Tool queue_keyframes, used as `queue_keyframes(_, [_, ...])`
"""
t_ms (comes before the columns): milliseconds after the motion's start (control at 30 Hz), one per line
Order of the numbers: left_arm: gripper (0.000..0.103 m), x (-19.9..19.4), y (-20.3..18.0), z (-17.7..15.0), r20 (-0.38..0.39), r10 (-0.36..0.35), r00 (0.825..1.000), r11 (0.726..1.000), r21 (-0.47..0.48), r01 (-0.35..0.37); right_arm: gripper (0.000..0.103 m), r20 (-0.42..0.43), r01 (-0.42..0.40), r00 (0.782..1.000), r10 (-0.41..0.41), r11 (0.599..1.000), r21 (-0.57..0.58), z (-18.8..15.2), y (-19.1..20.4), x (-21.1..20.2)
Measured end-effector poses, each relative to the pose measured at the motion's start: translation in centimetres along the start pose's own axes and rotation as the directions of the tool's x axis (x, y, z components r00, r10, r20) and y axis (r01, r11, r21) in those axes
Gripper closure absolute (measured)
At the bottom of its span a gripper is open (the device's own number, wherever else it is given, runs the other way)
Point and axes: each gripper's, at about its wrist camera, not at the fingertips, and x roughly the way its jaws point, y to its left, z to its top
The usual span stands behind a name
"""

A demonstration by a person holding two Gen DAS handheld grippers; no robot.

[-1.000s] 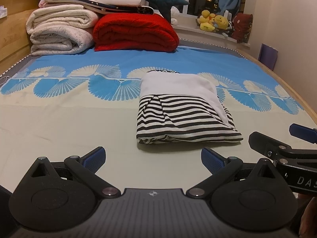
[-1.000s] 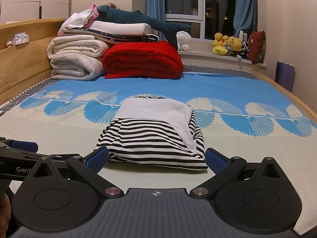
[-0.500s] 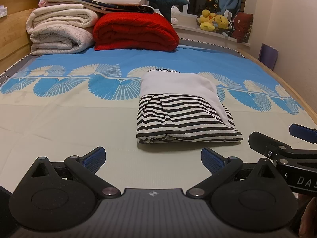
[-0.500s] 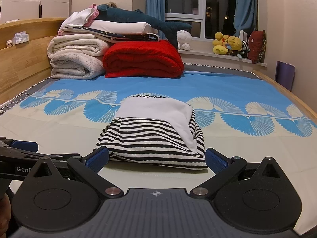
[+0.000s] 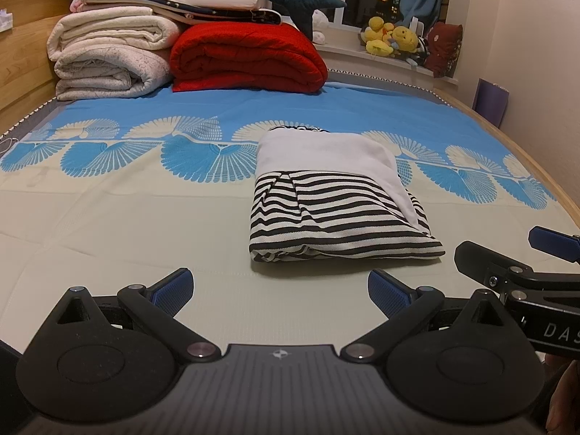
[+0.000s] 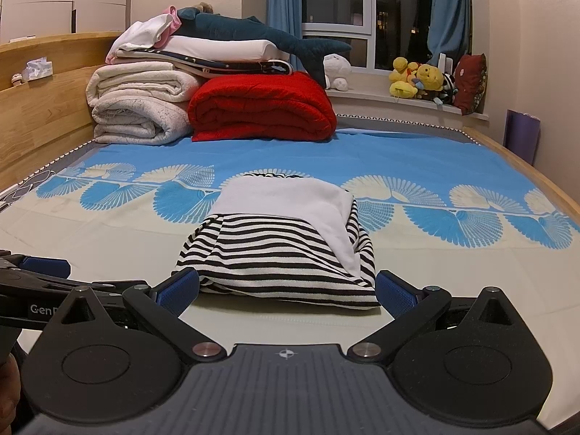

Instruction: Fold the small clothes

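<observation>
A folded black-and-white striped garment with a white panel (image 5: 337, 199) lies on the bed sheet, a neat rectangle. It also shows in the right wrist view (image 6: 282, 243). My left gripper (image 5: 279, 290) is open and empty, just short of the garment's near left edge. My right gripper (image 6: 286, 290) is open and empty, its fingers either side of the garment's near edge without touching it. The right gripper shows at the right edge of the left wrist view (image 5: 514, 264), and the left gripper at the left edge of the right wrist view (image 6: 43, 272).
Folded cream blankets (image 5: 108, 58), a red blanket (image 5: 246, 58) and a plush shark (image 6: 261, 36) are stacked at the bed's far end. A wooden headboard (image 6: 43, 83) runs along the left. Plush toys (image 6: 420, 79) sit on the windowsill. A wooden bed rail (image 5: 525, 159) edges the right.
Both grippers have stayed almost still. The garment lies as it did.
</observation>
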Motion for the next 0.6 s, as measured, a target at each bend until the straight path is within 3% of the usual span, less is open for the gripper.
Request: queue_keyframes(600, [0.001, 0.24, -0.15, -0.32, 0.001, -0.001, 1.000, 1.000, -0.001, 0.001, 0.001, -0.002, -0.002, 1.000, 0.002, 1.000, 0.002, -0.15, -0.04, 0.10])
